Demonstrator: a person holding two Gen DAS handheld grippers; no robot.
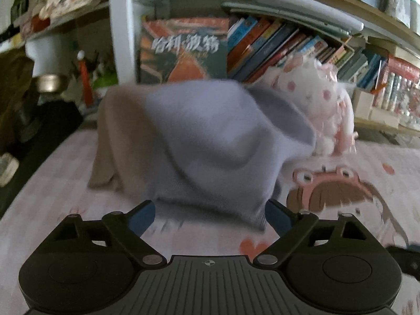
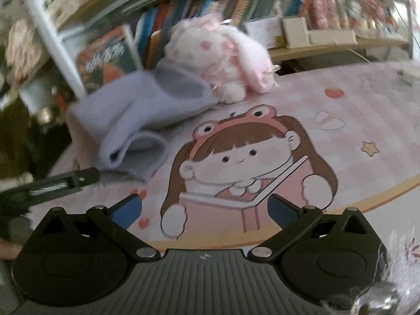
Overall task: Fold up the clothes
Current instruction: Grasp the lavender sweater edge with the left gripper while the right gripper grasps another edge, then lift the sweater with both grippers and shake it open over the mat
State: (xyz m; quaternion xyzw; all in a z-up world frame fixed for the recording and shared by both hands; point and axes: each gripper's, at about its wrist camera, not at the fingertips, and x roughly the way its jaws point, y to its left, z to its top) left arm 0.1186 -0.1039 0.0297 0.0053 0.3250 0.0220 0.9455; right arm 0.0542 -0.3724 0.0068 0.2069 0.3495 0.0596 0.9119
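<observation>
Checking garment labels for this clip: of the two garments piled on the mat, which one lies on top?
The lavender garment lies on top, nearest the left tongs. The beige garment lies beneath it, showing only at its left side.

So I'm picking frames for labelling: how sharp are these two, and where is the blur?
Left wrist view: the lavender garment is smeared by motion, while the left gripper is crisp. Right wrist view: the cartoon mat reads fairly clearly, but the plush toy and the bookshelf are soft, with fisheye bending at the edges.
</observation>
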